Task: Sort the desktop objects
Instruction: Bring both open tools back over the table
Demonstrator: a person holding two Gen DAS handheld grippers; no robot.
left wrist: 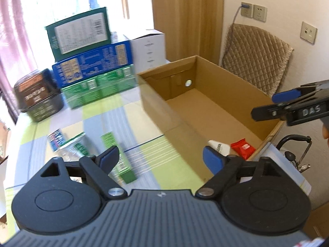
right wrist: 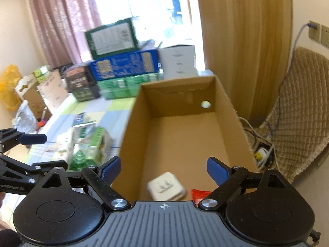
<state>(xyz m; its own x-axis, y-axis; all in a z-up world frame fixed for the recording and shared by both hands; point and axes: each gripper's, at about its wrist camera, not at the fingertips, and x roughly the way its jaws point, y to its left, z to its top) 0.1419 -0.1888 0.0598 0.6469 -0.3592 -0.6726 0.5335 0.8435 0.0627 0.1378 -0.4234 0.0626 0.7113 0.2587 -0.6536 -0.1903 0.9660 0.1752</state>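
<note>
Cardboard is doing most of the work here: the open cardboard box [right wrist: 185, 135] is sitting on the checked tablecloth [left wrist: 67, 121] and taking whatever gets sorted. Right now it's holding just two things, both at its near end: a white square case [right wrist: 166, 187] and, right beside it, a red packet [right wrist: 200, 194]; the rest of the box floor is bare. The right gripper [right wrist: 163, 169] is hanging over that near end with its jaws spread wide and nothing between them, so I'm guessing the white case is already dropped in. The left gripper [left wrist: 160, 160] is also gaping wide and empty, hovering near the box's left wall, closer to the loose stuff waiting outside: a green carton [left wrist: 120, 156] lying on the cloth, a clear wrapped pack [left wrist: 70, 150] and a small blue item [left wrist: 55, 140] beyond it, all left of the box. What's worrying me: both views are smeared, so things seem to be moving fast, and the two grippers are working close together near the box's front corner, so one could be clipping the other or bumping the wall and shoving the box. That clear pack is looking slippery too, so a hasty pinch could be squirting it off the cloth. The stacked boxes [left wrist: 92, 61] beyond the box's far left corner look like bystanders.
</note>
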